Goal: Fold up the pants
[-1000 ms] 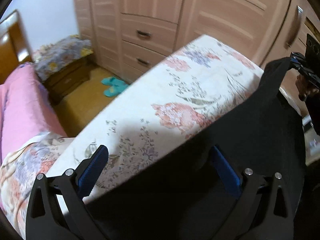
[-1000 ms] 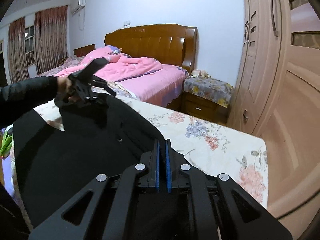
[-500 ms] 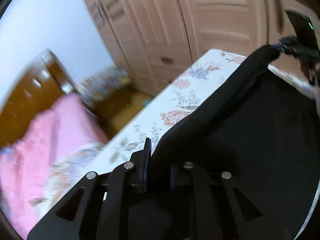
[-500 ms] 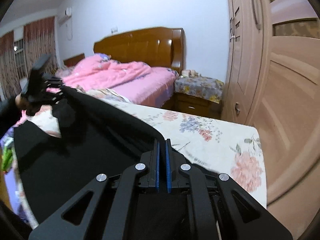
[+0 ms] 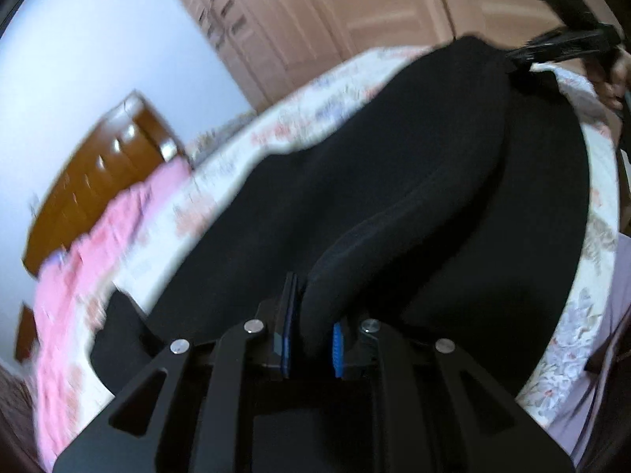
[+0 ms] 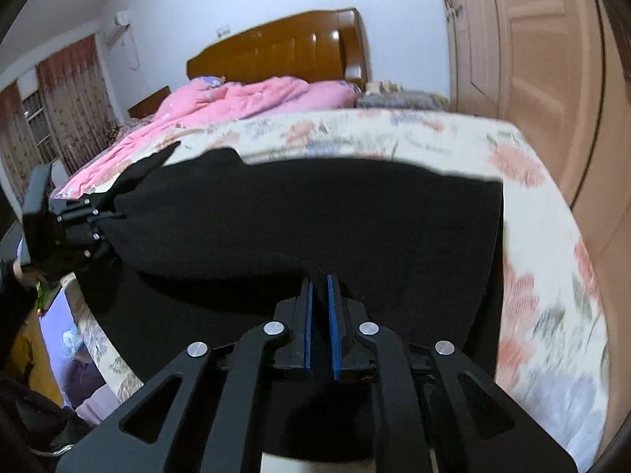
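The black pants [image 5: 355, 205] lie spread on the floral-sheeted surface [image 5: 299, 118], with one edge lifted into a fold. My left gripper [image 5: 309, 339] is shut on a thick roll of the black fabric. My right gripper [image 6: 320, 303] is shut on the other end of that lifted edge [image 6: 276, 264]. In the left wrist view the right gripper [image 5: 560, 45] holds the fabric at the top right. In the right wrist view the left gripper [image 6: 75, 228] holds it at the far left. The pants [image 6: 315, 213] cover most of the surface between them.
A bed with a pink quilt [image 6: 252, 98] and a wooden headboard [image 6: 284, 53] lies beyond the floral surface [image 6: 532, 236]. Pink wardrobe doors [image 6: 532, 59] stand to the right. A nightstand top [image 6: 402, 96] sits beside the bed.
My left gripper closed on the pants edge and lifted it. Both grippers have carried the held edge over the pants, toward the far side of the surface.
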A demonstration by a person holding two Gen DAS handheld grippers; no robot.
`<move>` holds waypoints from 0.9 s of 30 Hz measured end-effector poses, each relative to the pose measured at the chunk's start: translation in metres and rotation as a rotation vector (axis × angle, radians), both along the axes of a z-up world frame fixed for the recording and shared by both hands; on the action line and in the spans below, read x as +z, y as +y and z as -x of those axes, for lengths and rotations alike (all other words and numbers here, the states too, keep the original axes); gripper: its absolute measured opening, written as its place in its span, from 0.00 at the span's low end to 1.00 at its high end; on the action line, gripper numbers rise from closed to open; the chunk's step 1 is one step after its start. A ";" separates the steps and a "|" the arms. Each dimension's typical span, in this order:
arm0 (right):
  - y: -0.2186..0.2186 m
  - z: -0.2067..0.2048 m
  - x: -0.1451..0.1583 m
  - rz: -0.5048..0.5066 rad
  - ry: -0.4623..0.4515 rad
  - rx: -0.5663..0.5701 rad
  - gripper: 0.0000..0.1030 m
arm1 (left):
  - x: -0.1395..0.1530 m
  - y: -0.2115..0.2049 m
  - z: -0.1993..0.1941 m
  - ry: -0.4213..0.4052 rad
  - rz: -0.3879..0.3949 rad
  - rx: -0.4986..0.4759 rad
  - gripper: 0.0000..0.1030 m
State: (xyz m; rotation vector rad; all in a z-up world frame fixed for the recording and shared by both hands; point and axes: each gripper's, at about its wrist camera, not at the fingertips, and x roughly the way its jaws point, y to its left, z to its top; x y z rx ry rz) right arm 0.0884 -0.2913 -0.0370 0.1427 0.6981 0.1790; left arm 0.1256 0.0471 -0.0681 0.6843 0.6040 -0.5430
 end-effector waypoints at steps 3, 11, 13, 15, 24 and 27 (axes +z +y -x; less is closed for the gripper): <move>0.003 0.019 0.007 -0.006 0.007 -0.031 0.24 | -0.009 0.009 0.000 0.038 0.075 0.097 0.41; -0.004 0.069 -0.008 -0.254 -0.014 -0.130 0.61 | 0.021 0.087 0.059 0.119 0.589 0.317 0.98; -0.012 0.063 -0.016 -0.386 -0.005 -0.147 0.56 | 0.012 0.102 0.060 0.204 0.670 0.394 0.98; -0.018 0.051 -0.025 -0.466 0.039 -0.190 0.55 | 0.003 0.111 0.057 0.293 0.738 0.452 0.98; -0.020 0.019 -0.026 -0.512 0.055 -0.307 0.37 | 0.003 0.109 0.044 0.342 0.792 0.464 0.98; -0.018 0.022 -0.030 -0.500 0.034 -0.331 0.17 | 0.002 0.104 0.033 0.369 0.816 0.479 0.98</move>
